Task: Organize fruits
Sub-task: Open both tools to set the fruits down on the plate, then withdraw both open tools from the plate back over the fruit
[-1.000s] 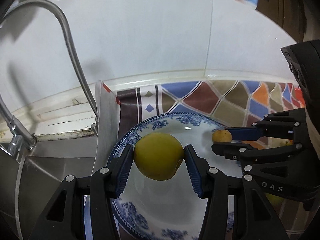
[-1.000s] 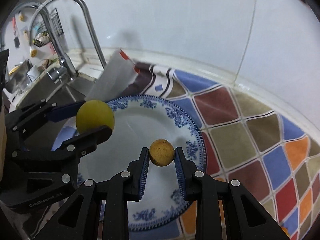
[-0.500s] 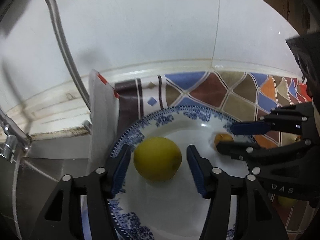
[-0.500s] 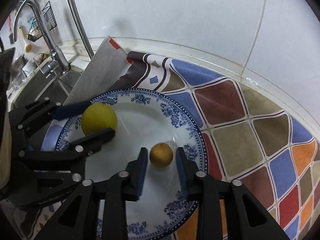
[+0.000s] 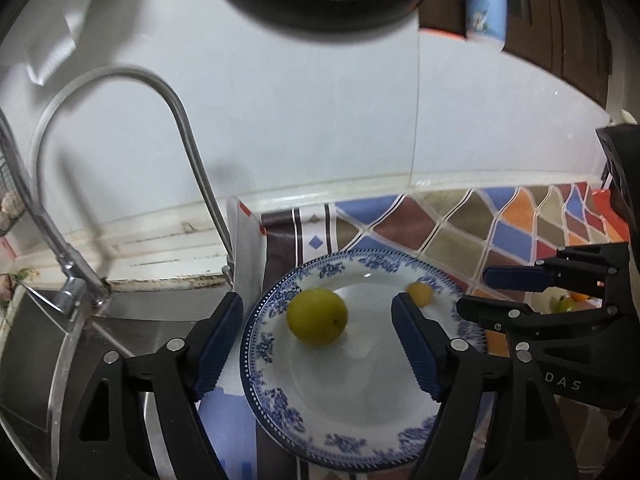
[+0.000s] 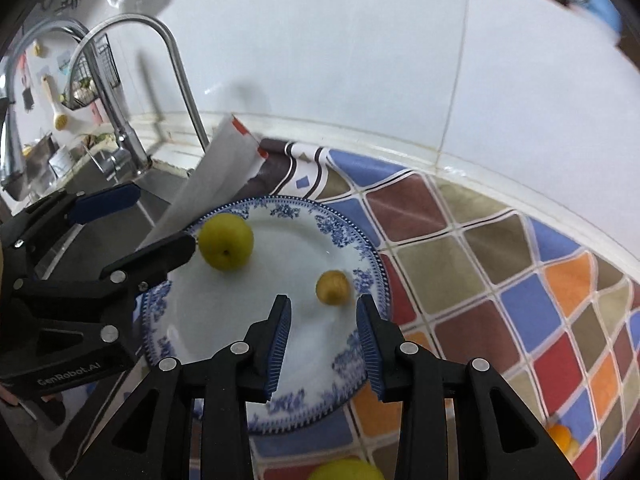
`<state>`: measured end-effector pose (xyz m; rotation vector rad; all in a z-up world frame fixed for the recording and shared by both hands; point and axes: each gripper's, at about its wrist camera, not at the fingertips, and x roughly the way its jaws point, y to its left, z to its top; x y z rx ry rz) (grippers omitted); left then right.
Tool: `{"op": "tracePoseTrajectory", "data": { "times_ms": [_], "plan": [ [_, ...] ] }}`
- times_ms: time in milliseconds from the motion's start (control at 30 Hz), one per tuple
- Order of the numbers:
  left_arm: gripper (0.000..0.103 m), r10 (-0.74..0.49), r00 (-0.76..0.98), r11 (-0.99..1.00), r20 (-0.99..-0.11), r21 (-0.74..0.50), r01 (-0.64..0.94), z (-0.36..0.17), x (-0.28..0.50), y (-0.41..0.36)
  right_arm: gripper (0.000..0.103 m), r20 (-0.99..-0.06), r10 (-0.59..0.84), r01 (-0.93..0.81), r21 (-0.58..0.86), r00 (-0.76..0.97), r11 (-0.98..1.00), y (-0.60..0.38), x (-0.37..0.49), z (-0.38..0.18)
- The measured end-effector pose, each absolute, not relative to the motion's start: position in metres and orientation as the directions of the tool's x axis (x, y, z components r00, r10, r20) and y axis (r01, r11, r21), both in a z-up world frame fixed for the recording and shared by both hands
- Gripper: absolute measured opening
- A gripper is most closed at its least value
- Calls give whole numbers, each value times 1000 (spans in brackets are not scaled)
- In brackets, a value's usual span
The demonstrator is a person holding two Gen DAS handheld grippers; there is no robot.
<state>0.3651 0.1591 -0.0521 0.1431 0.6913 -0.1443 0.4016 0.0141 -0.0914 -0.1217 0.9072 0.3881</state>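
Fruits: I see two on the blue-patterned plate [image 5: 276,396]. The yellow-green fruit [image 5: 317,317] lies on the plate's left half; the small orange-brown fruit [image 5: 420,294] lies toward its right rim. The two are apart and do not touch.
Yellow-green fruit, right wrist view: it [image 6: 226,247] rests with its stem dimple facing the camera, near the plate's far left rim.
Small fruit, right wrist view: it [image 6: 333,287] sits just inside the right rim pattern, ahead of my right fingertips.
Left gripper [image 5: 316,332]: jaws opening. The yellow-green fruit lies on the plate in the gap ahead of them, clear of both blue pads. I hold nothing here.
Right gripper [image 6: 323,322]: jaws parted, pads bare. The small fruit sits just beyond the tips, touching neither pad. I hold nothing here.
Gripper positions: in the left wrist view the right gripper [image 5: 476,292] reaches in from the right, over the plate's right rim. In the right wrist view the left gripper [image 6: 164,224] reaches in from the left, its near finger at the plate's left rim.
Plate support: it stands on a multicoloured diamond-pattern cloth [image 6: 480,264] covering the counter.
Surroundings: a curved metal faucet [image 5: 188,152] and steel sink [image 5: 40,344] lie left of the plate; a white tiled wall [image 5: 300,120] stands behind.
Other fruit: one more yellow-green piece [image 6: 346,470] shows at the lower edge of the right wrist view, off the plate.
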Motion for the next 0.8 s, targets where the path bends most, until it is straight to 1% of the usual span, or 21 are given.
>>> {"op": "tracePoseTrajectory", "data": {
  "times_ms": [67, 133, 200, 267, 300, 333, 367, 467, 533, 700, 800],
  "plan": [
    [81, -87, 772, 982, -629, 78, 174, -45, 354, 156, 38, -771, 281, -372, 61, 572, 926, 9, 391, -83],
    [81, -84, 783, 983, -616, 77, 165, -38, 342, 153, 44, -749, 272, -357, 51, 603, 933, 2, 378, -75],
    [83, -76, 792, 985, -606, 77, 153, -33, 330, 148, 44, -727, 270, -349, 45, 631, 936, -6, 365, -67],
    [87, -77, 798, 985, -598, 79, 154, -28, 318, 141, 44, -713, 266, -337, 45, 649, 940, -16, 353, -60],
    [87, -78, 799, 984, -596, 81, 157, -26, 312, 136, 47, -704, 268, -334, 47, 658, 941, -20, 346, -56],
    [87, -78, 800, 984, -595, 81, 156, -23, 308, 132, 52, -697, 265, -329, 45, 666, 943, -24, 341, -54],
    [88, -78, 801, 985, -594, 79, 155, -21, 303, 130, 54, -683, 260, -318, 43, 682, 947, -29, 333, -49],
    [90, -94, 807, 984, -583, 71, 166, -14, 287, 119, 56, -657, 242, -297, 28, 714, 954, -40, 314, -40],
    [92, -101, 816, 981, -569, 78, 175, -9, 274, 109, 60, -639, 230, -281, 22, 734, 959, -49, 301, -34],
    [95, -123, 831, 978, -542, 75, 193, 1, 249, 89, 63, -600, 194, -241, 1, 776, 970, -74, 270, -20],
    [97, -131, 843, 978, -522, 72, 196, 6, 232, 77, 69, -577, 170, -214, -10, 799, 977, -87, 252, -13]
  ]
}}
